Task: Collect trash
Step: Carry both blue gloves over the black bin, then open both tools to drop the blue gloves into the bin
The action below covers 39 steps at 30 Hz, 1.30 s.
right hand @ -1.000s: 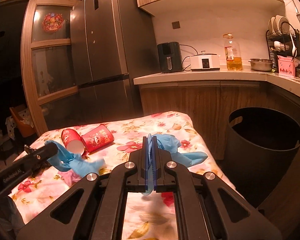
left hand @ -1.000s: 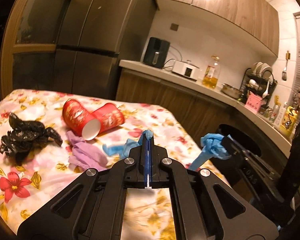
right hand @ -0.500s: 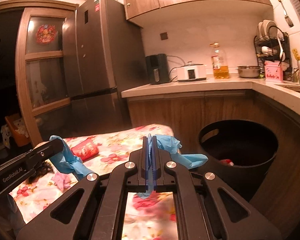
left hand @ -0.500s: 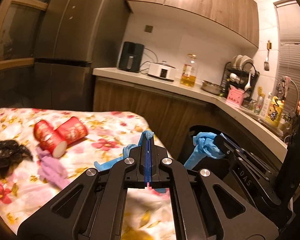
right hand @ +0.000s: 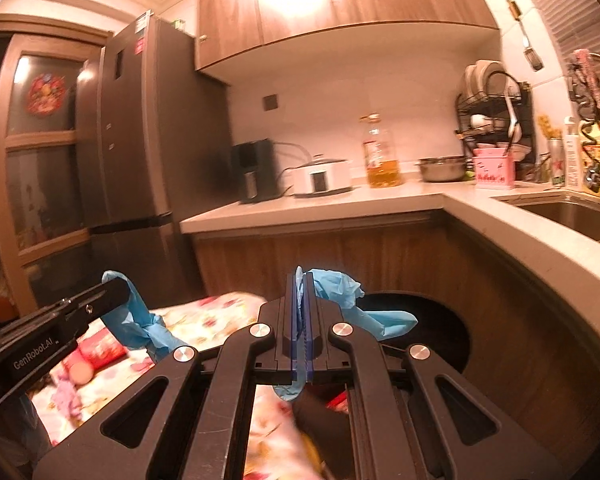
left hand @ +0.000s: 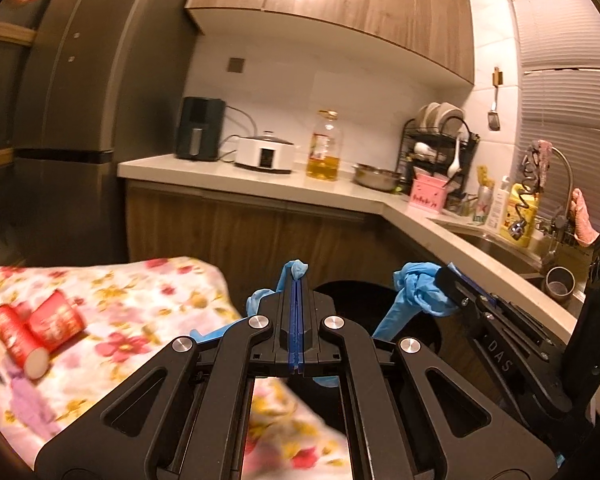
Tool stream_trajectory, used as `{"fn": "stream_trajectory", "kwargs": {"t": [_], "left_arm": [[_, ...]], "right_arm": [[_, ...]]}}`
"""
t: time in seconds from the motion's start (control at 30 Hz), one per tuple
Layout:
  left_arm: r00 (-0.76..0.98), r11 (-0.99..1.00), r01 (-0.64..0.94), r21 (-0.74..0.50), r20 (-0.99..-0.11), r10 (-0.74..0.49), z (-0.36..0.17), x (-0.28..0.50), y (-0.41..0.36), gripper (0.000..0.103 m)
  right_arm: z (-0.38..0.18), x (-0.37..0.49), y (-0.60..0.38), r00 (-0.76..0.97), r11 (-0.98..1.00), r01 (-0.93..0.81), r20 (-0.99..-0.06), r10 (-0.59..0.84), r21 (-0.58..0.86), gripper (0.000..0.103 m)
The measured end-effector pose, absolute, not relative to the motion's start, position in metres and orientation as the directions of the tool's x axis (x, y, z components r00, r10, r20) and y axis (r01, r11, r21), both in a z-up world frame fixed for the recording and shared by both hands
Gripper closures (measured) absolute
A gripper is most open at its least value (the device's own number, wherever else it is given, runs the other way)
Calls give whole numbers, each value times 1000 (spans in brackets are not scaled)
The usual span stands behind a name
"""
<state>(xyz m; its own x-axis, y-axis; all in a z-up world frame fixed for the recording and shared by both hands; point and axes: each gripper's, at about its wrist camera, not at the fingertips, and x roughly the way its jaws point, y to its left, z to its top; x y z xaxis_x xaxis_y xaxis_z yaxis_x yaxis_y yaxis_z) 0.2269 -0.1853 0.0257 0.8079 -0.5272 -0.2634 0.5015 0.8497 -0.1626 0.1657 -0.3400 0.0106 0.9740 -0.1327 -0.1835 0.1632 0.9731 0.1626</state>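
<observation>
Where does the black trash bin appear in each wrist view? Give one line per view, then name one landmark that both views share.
Left wrist view: the black trash bin sits at centre, behind the left gripper, mostly hidden.
Right wrist view: the bin is right of centre, below the counter, beyond the right gripper.
Shared landmark: the cooking oil bottle on the counter.

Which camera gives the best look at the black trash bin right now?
The right wrist view. There the black trash bin shows its round rim and dark opening beside the right gripper, which is shut on a blue glove. In the left wrist view only part of the bin's rim shows behind the left gripper.
</observation>
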Motion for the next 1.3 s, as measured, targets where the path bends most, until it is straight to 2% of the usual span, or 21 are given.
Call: {"fn": "stream_trajectory", "kwargs": {"t": [0.37,1.07,1.2,1.27,1.3], "left_arm": [[758,807,574,-138,-282,-588,25,257,-255,103],[717,786,602,-140,-340,-609,2,285,-300,103],[712,785,604,-140,-348,-610,0,287,-303,103],[711,785,604,-136,-352,-608,-2,287,-304,103],[712,788,601,-133,-357,-604,-2,288,-305,103]], "right_arm": [[6,181,-386,960,958,226,-210,-188,178,99],[-5,201,-415,948,950,236,-261,-180,202,99],[-5,202,-416,949,952,232,-262,-177,197,94],[-5,202,-417,948,952,235,-262,-180,195,88],[-5,202,-418,948,951,238,-262,-183,197,80]]}}
